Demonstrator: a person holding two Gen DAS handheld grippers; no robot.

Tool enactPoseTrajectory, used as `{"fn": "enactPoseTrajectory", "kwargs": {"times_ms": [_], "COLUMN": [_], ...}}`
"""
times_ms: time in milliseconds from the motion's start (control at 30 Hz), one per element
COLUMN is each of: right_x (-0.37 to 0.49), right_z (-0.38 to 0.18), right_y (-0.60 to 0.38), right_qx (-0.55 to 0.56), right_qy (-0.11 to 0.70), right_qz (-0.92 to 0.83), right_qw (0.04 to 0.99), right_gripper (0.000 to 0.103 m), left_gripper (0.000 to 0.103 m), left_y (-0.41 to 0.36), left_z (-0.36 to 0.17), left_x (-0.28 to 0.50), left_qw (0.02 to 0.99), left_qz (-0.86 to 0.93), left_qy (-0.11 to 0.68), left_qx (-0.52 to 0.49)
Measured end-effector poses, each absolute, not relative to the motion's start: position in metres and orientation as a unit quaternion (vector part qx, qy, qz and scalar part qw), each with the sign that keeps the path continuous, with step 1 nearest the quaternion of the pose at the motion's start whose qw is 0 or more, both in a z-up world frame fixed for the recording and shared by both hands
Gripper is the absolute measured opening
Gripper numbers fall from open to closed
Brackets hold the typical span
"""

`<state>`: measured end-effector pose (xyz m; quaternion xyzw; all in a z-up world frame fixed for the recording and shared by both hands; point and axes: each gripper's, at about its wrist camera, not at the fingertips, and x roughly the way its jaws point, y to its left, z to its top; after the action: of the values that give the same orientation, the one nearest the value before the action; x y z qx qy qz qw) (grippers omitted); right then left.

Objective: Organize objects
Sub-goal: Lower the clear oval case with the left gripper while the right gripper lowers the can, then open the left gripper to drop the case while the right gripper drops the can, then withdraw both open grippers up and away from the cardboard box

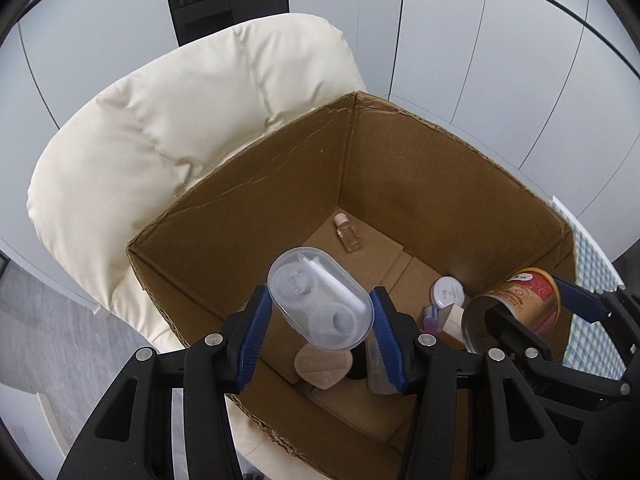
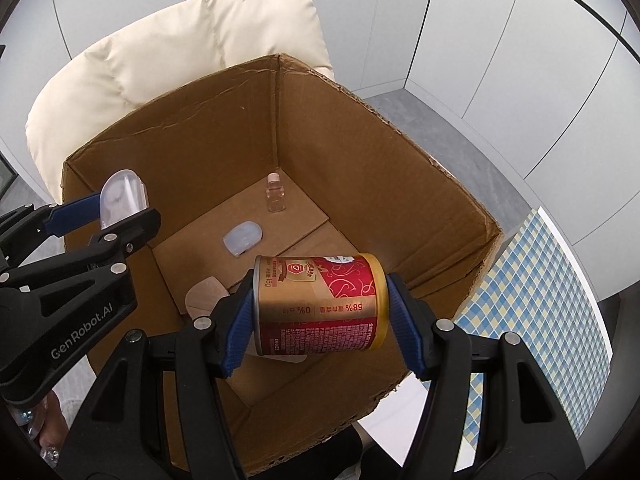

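An open cardboard box (image 1: 400, 168) (image 2: 360, 152) stands on a cream cushioned chair. My left gripper (image 1: 320, 320) is shut on a clear plastic contact lens case (image 1: 320, 298) and holds it above the box; it also shows at the left of the right wrist view (image 2: 120, 196). My right gripper (image 2: 320, 312) is shut on a red and gold can (image 2: 320, 304), held sideways over the box; the can also shows in the left wrist view (image 1: 516, 304). On the box floor lie a small clear bottle (image 1: 348, 234) (image 2: 275, 194), a beige puff (image 1: 322, 366) (image 2: 206, 294) and a white round case (image 1: 448, 292).
The cream chair (image 1: 160, 128) (image 2: 160, 48) rises behind and left of the box. A blue and yellow checkered cloth (image 2: 536, 320) lies to the right of the box. A translucent lid (image 2: 243, 237) and a small purple item (image 1: 431, 316) lie in the box. White cabinet panels stand behind.
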<state>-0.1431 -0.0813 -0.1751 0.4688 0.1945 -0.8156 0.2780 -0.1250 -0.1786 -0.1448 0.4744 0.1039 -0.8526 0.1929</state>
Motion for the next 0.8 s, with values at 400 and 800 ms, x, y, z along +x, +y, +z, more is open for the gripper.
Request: {"fn": "enactPoseTrajectory", "kwargs": {"times_ms": [400, 800], "right_x": [-0.137, -0.135], "right_z": [-0.162, -0.154], "right_y": [-0.078, -0.056], "right_qx": [0.439, 0.456], "right_qy": [0.208, 0.17], "right_qz": [-0.837, -0.837], "right_qw": [0.251, 0.251], "right_gripper": [0.103, 0.103], "left_gripper": [0.099, 0.099], "left_y": [-0.182, -0.176], "left_z": [-0.132, -0.12], "left_x": [-0.116, -0.112], "left_qw": [0.203, 0.194], "left_qz": [-0.856, -0.858], "left_qy": [0.134, 0.126], "left_qx": [0.457, 0.459]}}
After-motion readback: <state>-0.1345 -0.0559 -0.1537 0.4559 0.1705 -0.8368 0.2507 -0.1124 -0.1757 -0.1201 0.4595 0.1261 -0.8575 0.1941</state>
